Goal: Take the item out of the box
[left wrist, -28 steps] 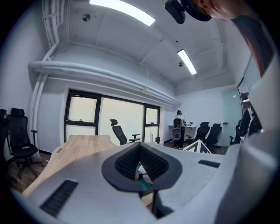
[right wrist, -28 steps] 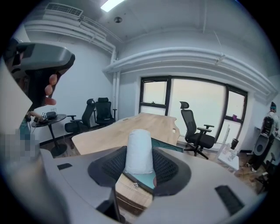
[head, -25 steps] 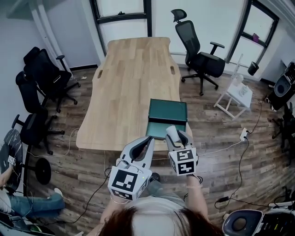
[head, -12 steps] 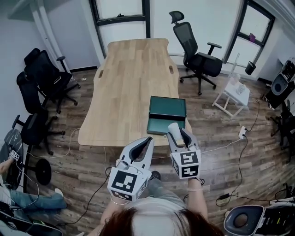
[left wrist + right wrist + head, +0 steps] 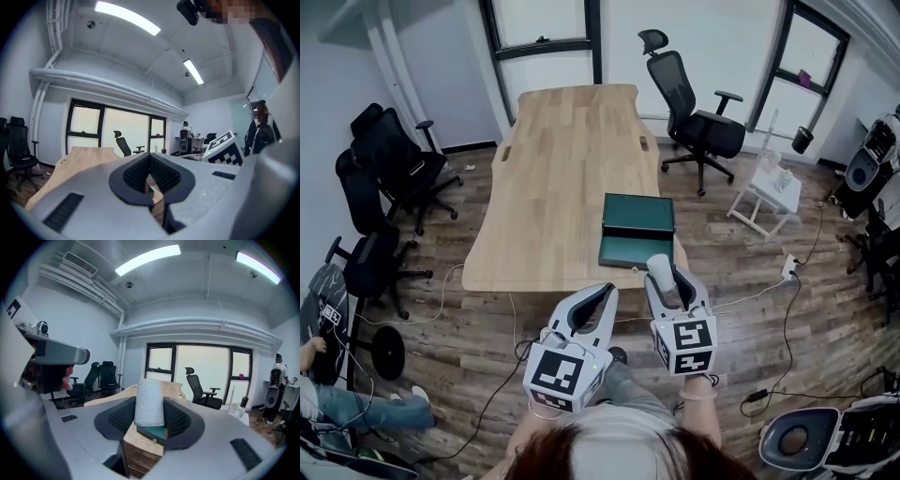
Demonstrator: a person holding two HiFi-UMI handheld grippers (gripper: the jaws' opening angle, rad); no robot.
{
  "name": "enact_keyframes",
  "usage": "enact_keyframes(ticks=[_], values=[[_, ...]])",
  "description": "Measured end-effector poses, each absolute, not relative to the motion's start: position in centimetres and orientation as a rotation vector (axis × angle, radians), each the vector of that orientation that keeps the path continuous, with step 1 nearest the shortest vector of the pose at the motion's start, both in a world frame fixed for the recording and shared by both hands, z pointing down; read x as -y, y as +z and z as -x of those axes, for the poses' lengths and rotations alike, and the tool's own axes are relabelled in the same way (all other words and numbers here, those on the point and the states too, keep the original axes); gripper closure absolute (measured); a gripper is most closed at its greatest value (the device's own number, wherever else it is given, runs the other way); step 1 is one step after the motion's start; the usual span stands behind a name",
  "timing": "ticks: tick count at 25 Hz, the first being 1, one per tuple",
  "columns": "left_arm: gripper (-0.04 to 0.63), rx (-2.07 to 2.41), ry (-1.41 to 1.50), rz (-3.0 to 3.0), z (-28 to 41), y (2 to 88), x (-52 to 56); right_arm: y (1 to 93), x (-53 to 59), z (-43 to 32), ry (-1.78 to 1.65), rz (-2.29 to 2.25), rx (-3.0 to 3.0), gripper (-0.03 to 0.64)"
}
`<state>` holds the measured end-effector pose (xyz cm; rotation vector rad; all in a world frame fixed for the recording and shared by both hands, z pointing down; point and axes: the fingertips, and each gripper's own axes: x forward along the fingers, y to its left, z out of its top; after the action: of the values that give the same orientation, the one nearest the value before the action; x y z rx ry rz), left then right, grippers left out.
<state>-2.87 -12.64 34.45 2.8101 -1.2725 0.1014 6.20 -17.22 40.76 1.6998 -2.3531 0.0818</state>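
Jaws of the right gripper are pressing on a pale roll from both sides, holding it upright between the ribbed pads. The roll is hanging clear of the green box, just on the person's side of it, above the near edge of the table. The box is lying open close to the table's near right corner, its two dark green halves touching along one long side. The left gripper is hovering beside the right one, off the table's near edge, with its jaws drawn together and gripping nothing. Black office chairs are standing around the table on the wooden floor.
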Motion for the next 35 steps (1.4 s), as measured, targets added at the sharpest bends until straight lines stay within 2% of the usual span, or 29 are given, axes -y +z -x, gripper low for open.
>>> enact_keyframes(ticks=[35], values=[[0.588,1.25,0.019,-2.843,6.0,33.5,-0.6,35.5,2.0,-2.6,-0.092,-1.779,2.43,0.418]])
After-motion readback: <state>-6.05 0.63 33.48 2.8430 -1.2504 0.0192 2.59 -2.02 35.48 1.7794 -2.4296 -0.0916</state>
